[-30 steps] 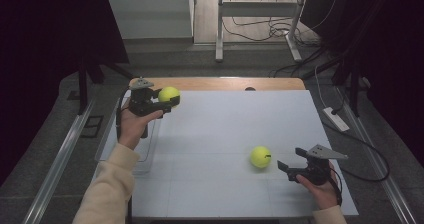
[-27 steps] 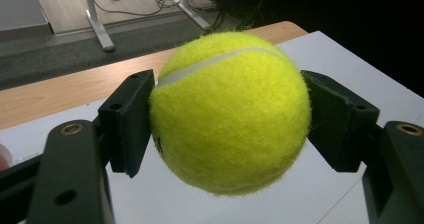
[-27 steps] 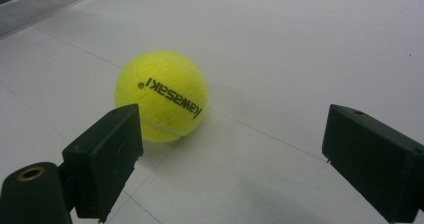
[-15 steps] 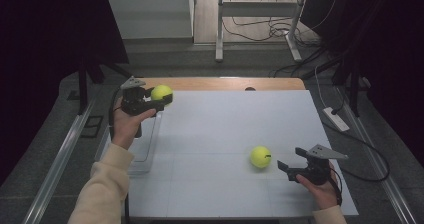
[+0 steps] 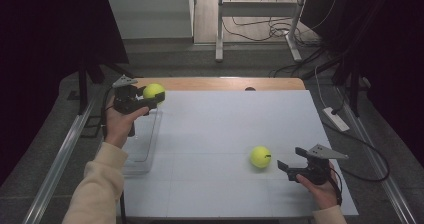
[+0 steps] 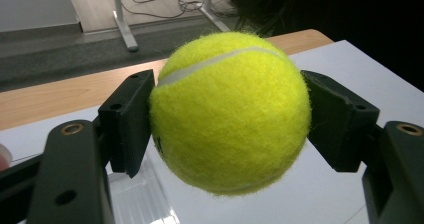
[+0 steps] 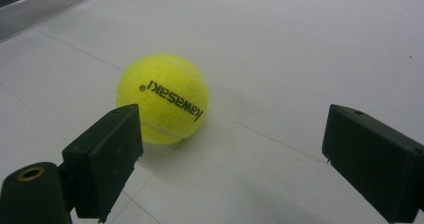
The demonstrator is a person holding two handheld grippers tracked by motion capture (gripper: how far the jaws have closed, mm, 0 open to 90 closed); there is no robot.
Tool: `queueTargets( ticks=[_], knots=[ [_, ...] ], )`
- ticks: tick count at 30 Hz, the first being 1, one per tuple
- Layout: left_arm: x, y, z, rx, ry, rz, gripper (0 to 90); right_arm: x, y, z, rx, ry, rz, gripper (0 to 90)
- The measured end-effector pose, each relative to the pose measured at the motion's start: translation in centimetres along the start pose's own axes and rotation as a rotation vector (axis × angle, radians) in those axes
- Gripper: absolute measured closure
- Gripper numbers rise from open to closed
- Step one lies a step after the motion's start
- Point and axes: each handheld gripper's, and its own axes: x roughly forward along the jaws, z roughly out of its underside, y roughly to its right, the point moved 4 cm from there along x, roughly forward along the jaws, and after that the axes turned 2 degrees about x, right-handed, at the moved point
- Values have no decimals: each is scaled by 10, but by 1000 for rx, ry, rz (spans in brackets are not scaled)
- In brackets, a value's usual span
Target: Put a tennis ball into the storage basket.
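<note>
From the high view, the left gripper (image 5: 150,100) is clamping a fuzzy yellow-green tennis ball (image 5: 153,91) between its jaws, holding it up over the far end of a clear plastic rectangular tray (image 5: 141,160) that is sitting under and just behind that gripper, along the edge of the white table top (image 5: 225,129). I can't make out anything lying in the tray. The right gripper (image 5: 283,166) is sitting low on the table with a second fuzzy yellow-green tennis ball (image 5: 260,156) lying just off its tips, not touching.

In the left gripper view, the held ball (image 6: 229,111) is showing a white curved seam across its top, and both black pads are pressing into its sides, so it is gripped tight. A corner of the clear tray (image 6: 140,199) is peeking out below it.

In the right gripper view, the jaws are standing wide apart with nothing between them. The second ball (image 7: 162,99), with black KAWASAKI lettering upside down on it, is resting on the table just ahead of the left-hand pad, apart from both.
</note>
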Motion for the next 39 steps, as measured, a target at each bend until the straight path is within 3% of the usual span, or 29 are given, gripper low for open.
queueTargets(
  ticks=[39],
  knots=[
    [-9, -46, 16, -80, -16, -119, 274, 0, 1, 1, -1, -2, 2, 91]
  ],
)
